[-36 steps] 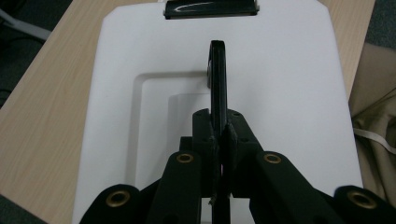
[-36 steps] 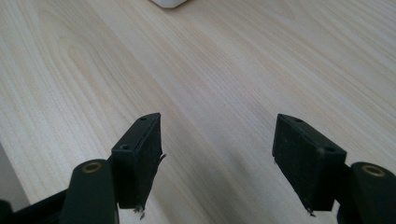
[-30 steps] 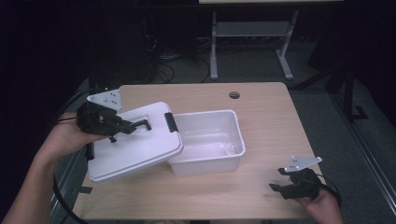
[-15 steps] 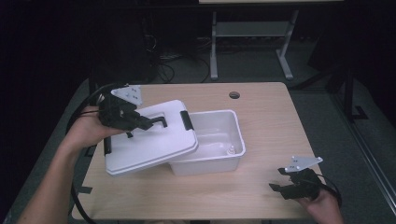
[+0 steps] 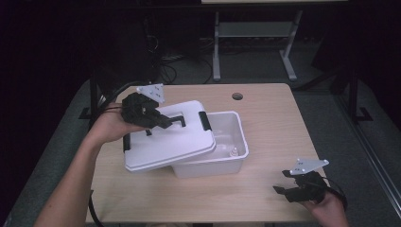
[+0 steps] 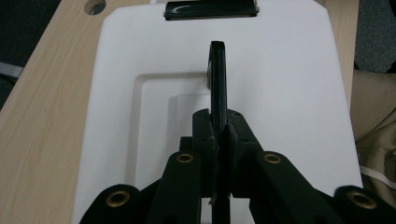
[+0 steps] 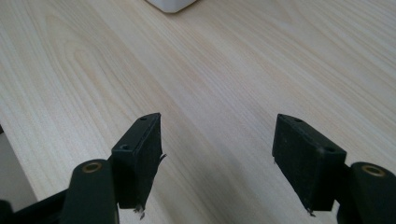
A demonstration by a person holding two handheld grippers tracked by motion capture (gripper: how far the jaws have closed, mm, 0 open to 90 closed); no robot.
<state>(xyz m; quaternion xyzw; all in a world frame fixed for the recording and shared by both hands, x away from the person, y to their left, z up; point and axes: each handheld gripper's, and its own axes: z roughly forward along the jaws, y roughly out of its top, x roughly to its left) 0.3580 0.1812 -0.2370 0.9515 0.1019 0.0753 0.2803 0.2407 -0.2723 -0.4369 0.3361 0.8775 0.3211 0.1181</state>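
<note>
A white plastic box [image 5: 227, 156] stands in the middle of the table. Its white lid [image 5: 168, 142] hangs tilted over the box's left half, with a black latch [image 5: 204, 120] at its right end. My left gripper [image 5: 163, 122] is shut on the lid's black handle [image 6: 217, 79], which runs upright between its jaws in the left gripper view. A small pale object [image 5: 232, 151] lies inside the box. My right gripper [image 5: 281, 190] rests open near the table's front right edge, with bare wood between its fingertips [image 7: 140, 149].
The wooden table [image 5: 283, 127] has a round cable hole [image 5: 237, 96] at the back centre. A corner of the white box [image 7: 170, 4] shows far ahead in the right gripper view. Dark floor, cables and a desk frame [image 5: 255, 42] lie beyond the table.
My left gripper has carried the lid rightward and up, from left of the box to partly over it. The right gripper has stayed still.
</note>
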